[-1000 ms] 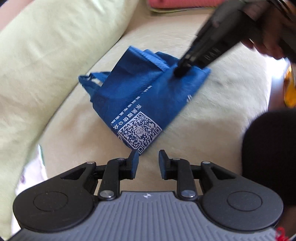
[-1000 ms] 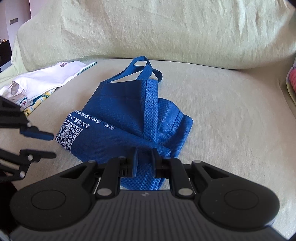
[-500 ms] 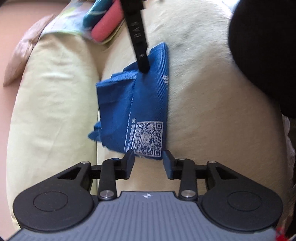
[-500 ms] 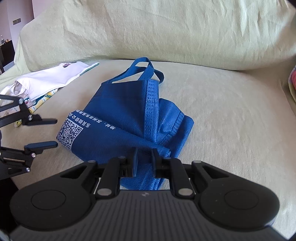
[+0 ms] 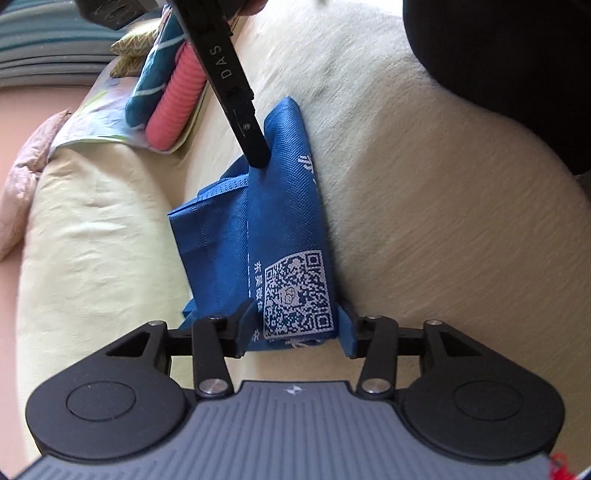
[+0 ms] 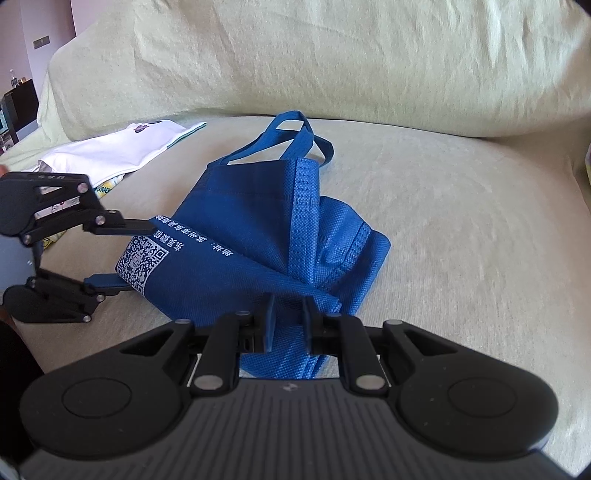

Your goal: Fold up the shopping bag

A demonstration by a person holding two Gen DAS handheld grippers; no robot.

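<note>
Currently the left gripper (image 5: 295, 328) straddles the shopping bag (image 6: 258, 251) at its QR corner, jaws wide, gripping nothing. The right gripper (image 6: 287, 321) pinches the opposite corner. Risk: closing shallow, the slick fabric may slip and the fold skew.

A pale green sofa seat cushion (image 6: 461, 221) fills most of both views, with the matching back cushion (image 6: 332, 59) rising behind it. A folded white garment (image 6: 110, 155) with a small print lies on the seat near the back cushion. In the left wrist view, a pink ribbed roll (image 5: 177, 99) and a teal patterned cloth (image 5: 147, 88) rest on a pale printed sheet (image 5: 92, 122). A dark cabinet (image 6: 16, 107) stands against a lilac wall (image 6: 48, 22).
</note>
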